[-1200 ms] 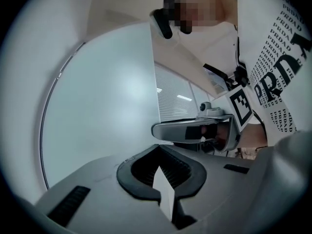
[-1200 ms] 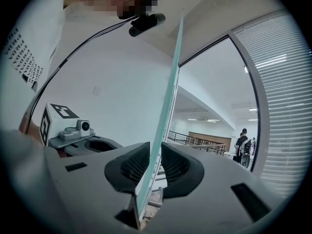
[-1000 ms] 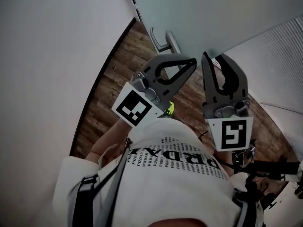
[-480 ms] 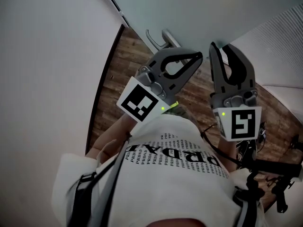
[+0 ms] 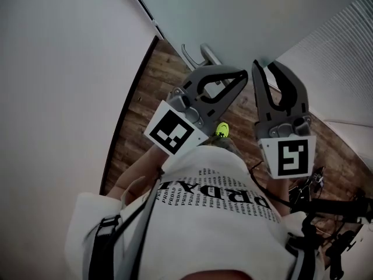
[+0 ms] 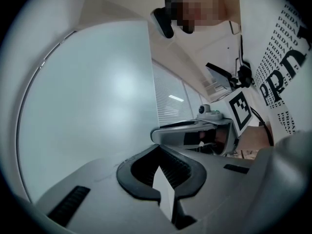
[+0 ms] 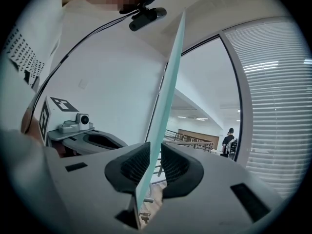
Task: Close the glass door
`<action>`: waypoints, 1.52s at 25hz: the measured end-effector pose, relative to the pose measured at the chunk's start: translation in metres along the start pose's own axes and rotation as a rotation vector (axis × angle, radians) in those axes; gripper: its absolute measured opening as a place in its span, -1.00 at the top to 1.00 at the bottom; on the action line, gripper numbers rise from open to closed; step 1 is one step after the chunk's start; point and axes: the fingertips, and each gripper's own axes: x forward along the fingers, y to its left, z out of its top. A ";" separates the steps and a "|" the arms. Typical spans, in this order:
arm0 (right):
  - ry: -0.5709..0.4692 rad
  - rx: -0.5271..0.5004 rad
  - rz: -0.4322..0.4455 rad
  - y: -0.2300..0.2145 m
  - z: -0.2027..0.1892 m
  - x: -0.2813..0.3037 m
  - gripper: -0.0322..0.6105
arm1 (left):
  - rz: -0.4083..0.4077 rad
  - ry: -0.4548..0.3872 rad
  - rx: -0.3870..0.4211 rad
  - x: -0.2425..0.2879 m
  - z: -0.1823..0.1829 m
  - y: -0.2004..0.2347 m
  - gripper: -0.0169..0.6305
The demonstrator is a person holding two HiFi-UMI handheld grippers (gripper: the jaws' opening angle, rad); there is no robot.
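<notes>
The frosted glass door [image 5: 233, 10] fills the top of the head view, its metal lever handle [image 5: 198, 56] just beyond my left gripper [image 5: 238, 74]. That gripper is shut with nothing in it, tips close to the pane [image 6: 97, 106]. My right gripper [image 5: 267, 69] straddles the door's free edge. In the right gripper view the greenish edge [image 7: 168, 91] runs up between the two pads, and the right gripper [image 7: 155, 162] is shut on it. The left gripper [image 7: 92, 140] shows beside it.
A white wall [image 5: 58, 69] rises at the left over a wood floor [image 5: 140, 115]. Right of the door stand a grey frame [image 7: 239, 96] and slatted blinds [image 7: 278, 106]. Through the opening I see a railing [image 7: 190, 140] and a distant person [image 7: 228, 143].
The opening between the door edge and the frame has narrowed, and the blinds fill more of the right gripper view. Both grippers keep their hold and shape.
</notes>
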 end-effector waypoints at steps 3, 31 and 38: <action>-0.017 -0.018 0.044 0.003 -0.004 0.001 0.71 | 0.041 -0.004 0.002 0.000 -0.008 0.000 0.95; 0.012 0.026 -0.004 -0.005 -0.012 -0.005 0.71 | 0.002 0.010 -0.010 0.003 -0.011 0.004 0.95; -0.002 -0.008 0.083 0.004 -0.016 -0.005 0.71 | 0.076 -0.010 0.009 0.003 -0.014 0.006 0.95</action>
